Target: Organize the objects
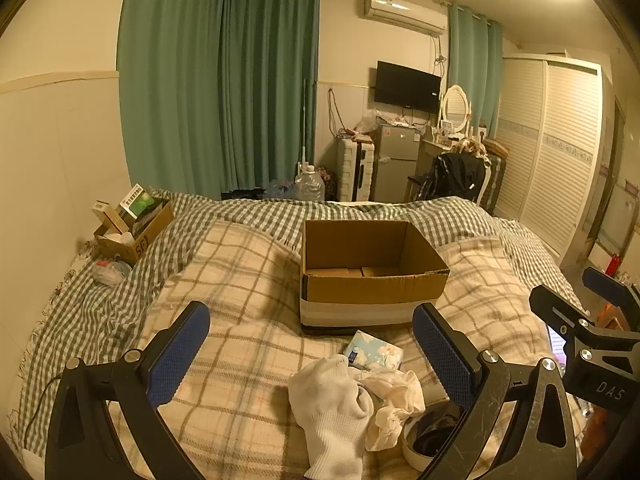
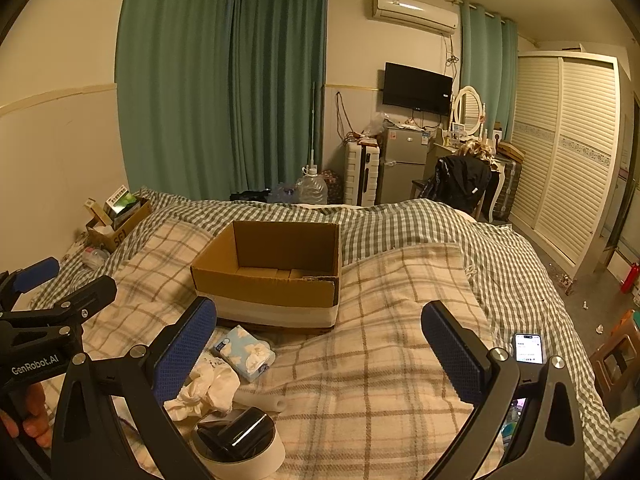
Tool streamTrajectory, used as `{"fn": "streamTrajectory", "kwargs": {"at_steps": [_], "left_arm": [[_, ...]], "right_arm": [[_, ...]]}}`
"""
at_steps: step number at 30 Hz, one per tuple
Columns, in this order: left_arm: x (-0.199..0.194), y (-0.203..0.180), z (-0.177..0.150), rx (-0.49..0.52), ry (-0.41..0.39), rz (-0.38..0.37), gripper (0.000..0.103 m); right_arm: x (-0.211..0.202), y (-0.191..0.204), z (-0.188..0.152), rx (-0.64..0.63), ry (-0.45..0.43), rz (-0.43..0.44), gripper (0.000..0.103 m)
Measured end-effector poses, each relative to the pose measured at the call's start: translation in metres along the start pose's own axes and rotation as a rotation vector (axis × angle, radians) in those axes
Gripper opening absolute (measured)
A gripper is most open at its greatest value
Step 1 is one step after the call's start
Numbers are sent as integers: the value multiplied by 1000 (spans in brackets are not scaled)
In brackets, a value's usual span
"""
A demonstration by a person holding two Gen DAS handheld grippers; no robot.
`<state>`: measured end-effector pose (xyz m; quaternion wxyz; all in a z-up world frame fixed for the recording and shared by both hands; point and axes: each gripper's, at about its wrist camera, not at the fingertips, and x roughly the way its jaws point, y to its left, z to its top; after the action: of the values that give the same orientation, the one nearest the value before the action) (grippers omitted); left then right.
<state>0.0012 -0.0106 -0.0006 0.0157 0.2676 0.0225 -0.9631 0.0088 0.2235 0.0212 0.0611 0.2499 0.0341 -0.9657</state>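
Note:
An open cardboard box (image 1: 372, 276) (image 2: 272, 276) stands on the plaid blanket in the middle of the bed. In front of it lie a floral tissue pack (image 1: 374, 352) (image 2: 244, 352), a white sock (image 1: 332, 404), crumpled cream cloth (image 1: 394, 400) (image 2: 208, 390) and a round white case with a black inside (image 1: 430, 436) (image 2: 238, 446). My left gripper (image 1: 312, 344) is open and empty above the sock. My right gripper (image 2: 320, 344) is open and empty above bare blanket, right of the pile.
A phone (image 2: 528, 348) lies on the bed at the right. A smaller box of packets (image 1: 134, 228) (image 2: 116, 220) and a plastic bag (image 1: 110, 272) sit at the bed's far left. Beyond the bed are a fridge (image 1: 396, 164), chair and wardrobe.

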Motion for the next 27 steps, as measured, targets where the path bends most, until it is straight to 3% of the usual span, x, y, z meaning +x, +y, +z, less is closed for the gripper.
{"fn": "streamTrajectory", "kwargs": {"at_steps": [27], "left_arm": [[-5, 3, 6, -7, -6, 26, 103]], "right_arm": [[-3, 1, 4, -7, -5, -1, 103]]}}
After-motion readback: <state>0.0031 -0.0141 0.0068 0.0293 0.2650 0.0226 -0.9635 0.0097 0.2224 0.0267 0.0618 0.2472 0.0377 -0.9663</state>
